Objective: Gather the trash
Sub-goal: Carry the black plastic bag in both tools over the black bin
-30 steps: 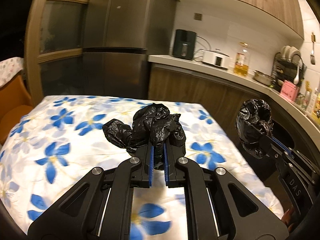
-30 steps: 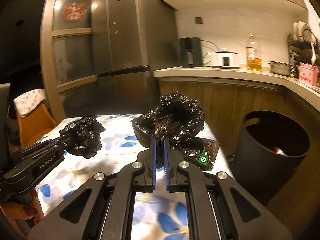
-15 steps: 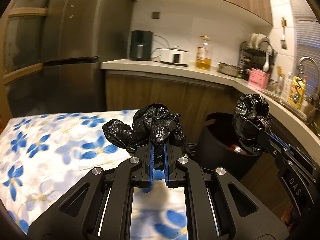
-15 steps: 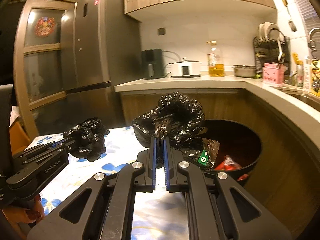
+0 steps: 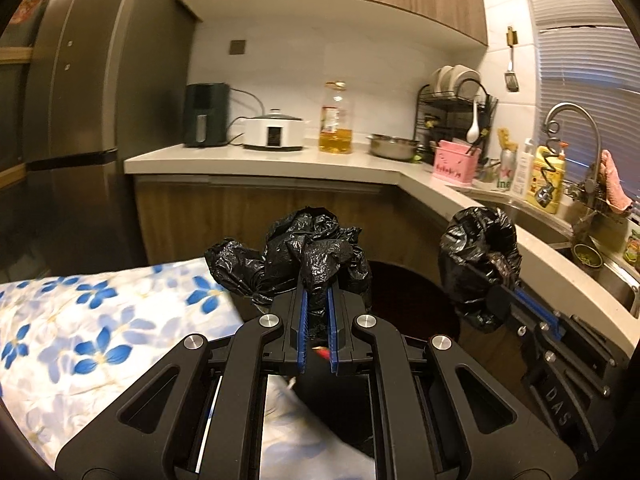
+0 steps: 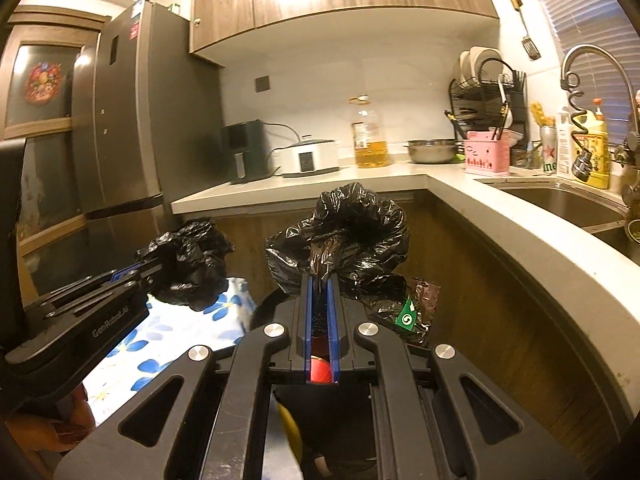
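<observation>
My left gripper (image 5: 317, 296) is shut on a crumpled black plastic bag (image 5: 304, 256), held in the air past the table's right edge. My right gripper (image 6: 320, 280) is shut on a second crumpled black bag (image 6: 352, 236) with a green label. Both bags hang above a dark round trash bin (image 5: 416, 308), whose rim (image 6: 266, 304) shows beneath the fingers with red and yellow trash inside. The right gripper and its bag (image 5: 478, 256) show at right in the left wrist view. The left gripper and its bag (image 6: 188, 264) show at left in the right wrist view.
A table with a blue-flowered cloth (image 5: 100, 320) lies to the left. A curved kitchen counter (image 6: 520, 224) wraps behind and right of the bin, with wooden cabinets below. A sink (image 6: 560, 200), appliances and a tall fridge (image 6: 132, 128) stand beyond.
Both grippers have swung right from over the table to above the trash bin, each still holding its black bag. The bin is now directly beneath the fingers.
</observation>
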The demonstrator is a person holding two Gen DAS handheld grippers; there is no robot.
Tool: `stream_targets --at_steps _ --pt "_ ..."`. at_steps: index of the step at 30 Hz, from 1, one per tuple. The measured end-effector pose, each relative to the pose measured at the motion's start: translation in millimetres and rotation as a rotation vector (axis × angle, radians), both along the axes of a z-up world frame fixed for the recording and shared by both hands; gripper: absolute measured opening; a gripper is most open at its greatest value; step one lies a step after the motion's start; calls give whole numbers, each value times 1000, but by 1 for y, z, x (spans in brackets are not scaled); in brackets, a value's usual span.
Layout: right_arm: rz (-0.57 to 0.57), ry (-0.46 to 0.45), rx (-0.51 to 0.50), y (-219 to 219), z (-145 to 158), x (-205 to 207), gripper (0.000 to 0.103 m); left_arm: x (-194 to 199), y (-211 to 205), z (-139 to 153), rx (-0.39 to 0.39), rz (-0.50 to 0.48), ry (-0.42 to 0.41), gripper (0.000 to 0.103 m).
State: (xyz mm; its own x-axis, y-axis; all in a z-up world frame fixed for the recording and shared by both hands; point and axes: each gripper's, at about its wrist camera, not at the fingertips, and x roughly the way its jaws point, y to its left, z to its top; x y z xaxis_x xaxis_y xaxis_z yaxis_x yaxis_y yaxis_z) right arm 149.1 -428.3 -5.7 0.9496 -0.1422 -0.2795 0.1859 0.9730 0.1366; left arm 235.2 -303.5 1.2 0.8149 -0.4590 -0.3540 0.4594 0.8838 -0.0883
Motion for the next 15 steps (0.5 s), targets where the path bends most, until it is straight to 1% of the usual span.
stream_targets --at_steps 6,15 --pt "-12 6 9 -12 -3 4 8 12 -29 -1 13 -30 1 8" --pt "-13 7 15 -19 -2 13 8 24 -44 -5 13 -56 2 8"
